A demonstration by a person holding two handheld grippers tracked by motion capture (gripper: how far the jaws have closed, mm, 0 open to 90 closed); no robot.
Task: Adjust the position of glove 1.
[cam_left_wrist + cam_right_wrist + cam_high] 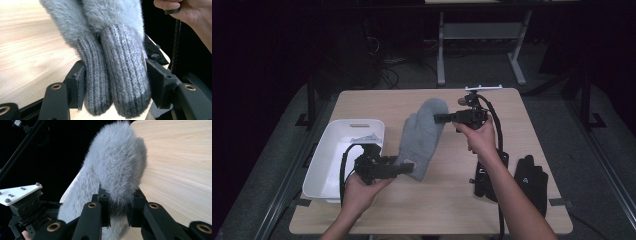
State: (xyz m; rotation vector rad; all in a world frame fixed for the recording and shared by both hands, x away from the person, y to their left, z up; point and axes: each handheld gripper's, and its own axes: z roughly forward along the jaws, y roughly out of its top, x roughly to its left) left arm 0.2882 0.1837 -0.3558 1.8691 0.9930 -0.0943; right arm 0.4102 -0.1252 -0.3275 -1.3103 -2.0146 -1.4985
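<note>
Grey mitten (419,137) over table (432,210), cuff in left tongs (404,167), fuzzy tip in right tongs (438,118), both clenched.

I see my left tongs (404,167) and right tongs (439,118) gripping opposite ends of fuzzy grey knitted mittens (422,135) above the wooden surface (437,200).

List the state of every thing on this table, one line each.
Grey mittens: a stacked pair, held at both ends.
Left gripper: shut on the ribbed cuffs.
Right gripper: shut on the fluffy tips.
White bin: open-topped, at the table's left edge.
Black gloves: lying flat, untouched.
</note>
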